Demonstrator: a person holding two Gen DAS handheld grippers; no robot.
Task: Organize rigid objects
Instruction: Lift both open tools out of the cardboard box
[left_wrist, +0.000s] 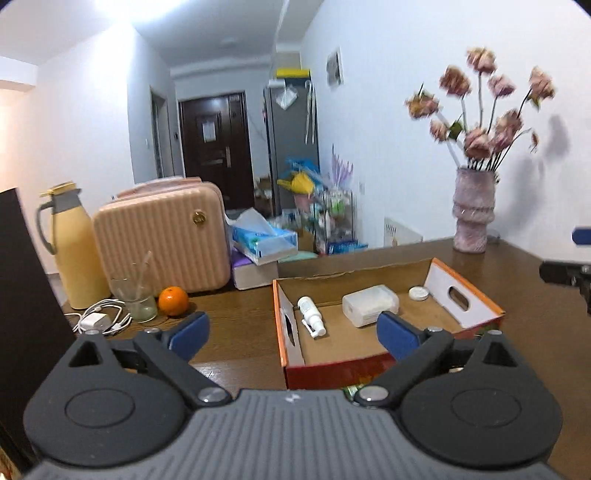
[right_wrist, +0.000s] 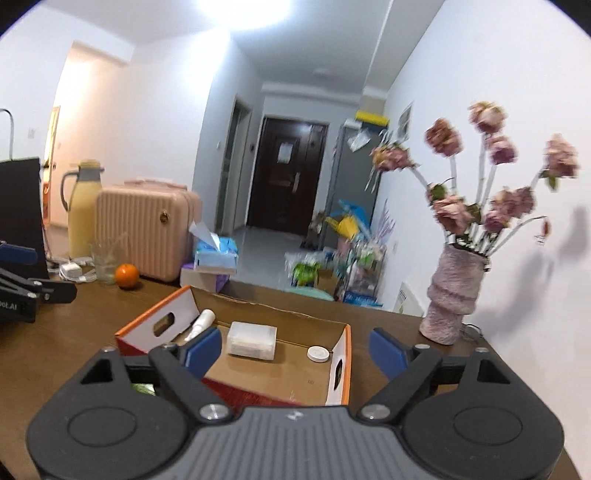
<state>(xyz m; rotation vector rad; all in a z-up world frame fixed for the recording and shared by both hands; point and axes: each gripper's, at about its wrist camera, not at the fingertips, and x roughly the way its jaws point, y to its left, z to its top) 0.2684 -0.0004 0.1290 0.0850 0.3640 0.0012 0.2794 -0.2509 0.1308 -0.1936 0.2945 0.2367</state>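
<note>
In the middle of the frame sits the cardboard box (left_wrist: 369, 343), holding spray bottle (left_wrist: 311, 315), plastic case (left_wrist: 370, 304) and round tin (left_wrist: 418, 293) (all light, stiff, slippery; grip across flat sides). Left gripper (left_wrist: 293, 332) and right gripper (right_wrist: 295, 352) gape empty.

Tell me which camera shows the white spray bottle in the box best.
Left wrist: the spray bottle lies fully visible on the cardboard box floor. In the right wrist view its lower end hides behind a gripper finger.

I'm seeing a glossy wooden worktop (left_wrist: 236, 321), a matt cardboard box (left_wrist: 354, 275), a ribbed, probably plastic suitcase (left_wrist: 162, 236), and a rough-textured vase (right_wrist: 452, 291).
</note>
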